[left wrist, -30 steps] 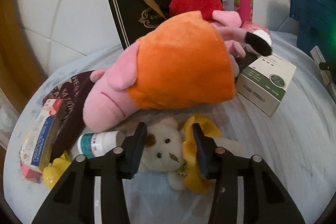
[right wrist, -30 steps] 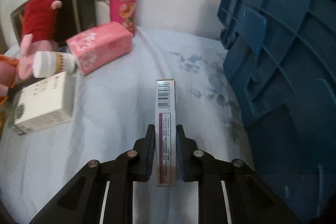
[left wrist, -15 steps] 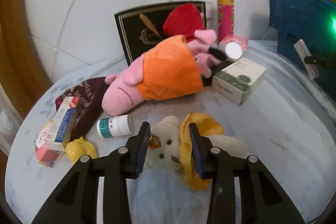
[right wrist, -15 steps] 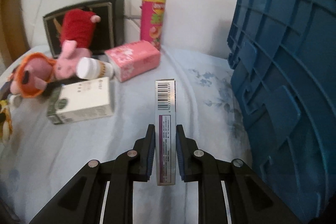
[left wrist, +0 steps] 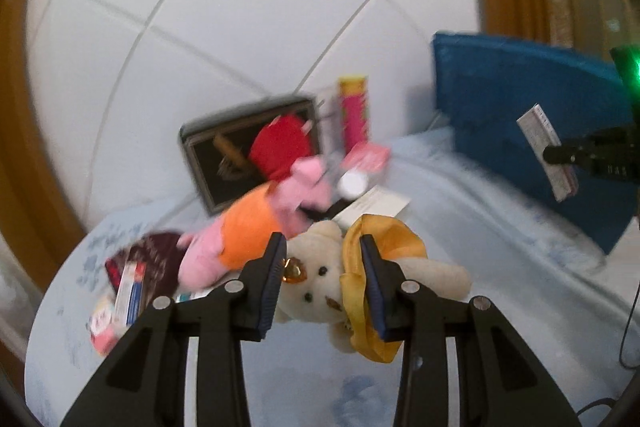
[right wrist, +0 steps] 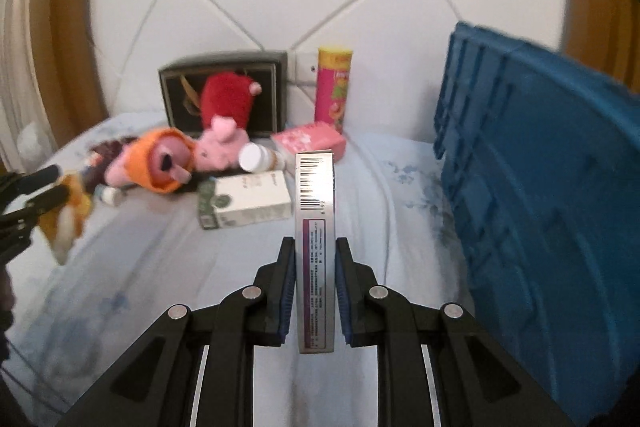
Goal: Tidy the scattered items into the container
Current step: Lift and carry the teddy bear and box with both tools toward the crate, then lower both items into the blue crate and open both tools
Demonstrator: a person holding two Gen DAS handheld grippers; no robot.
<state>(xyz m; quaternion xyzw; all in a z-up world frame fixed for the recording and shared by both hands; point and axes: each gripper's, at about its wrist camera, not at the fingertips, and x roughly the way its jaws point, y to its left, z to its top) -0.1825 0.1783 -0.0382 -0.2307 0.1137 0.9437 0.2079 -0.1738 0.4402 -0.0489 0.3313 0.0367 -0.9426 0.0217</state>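
Left tool [left wrist: 323,275]: your jaws pinch the white teddy bear [left wrist: 320,279].
Right tool [right wrist: 314,283]: your jaws clamp the slim box [right wrist: 315,227] beside the blue crate [right wrist: 552,195].

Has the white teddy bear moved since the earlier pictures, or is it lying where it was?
Yes. The teddy bear, clamped in the left hand-held gripper, has gone up off the cloth: it lay below the pink pig before and now overlaps it.

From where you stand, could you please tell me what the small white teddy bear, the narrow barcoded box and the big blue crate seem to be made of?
The small white teddy bear, held in the left gripper, looks like soft plush: fuzzy pile, shiny yellow fabric wrap.

The narrow barcoded box, clamped in the right gripper, looks like thin printed cardboard with a slight sheen.

The big blue crate is probably rigid moulded plastic: ribbed, matte walls.
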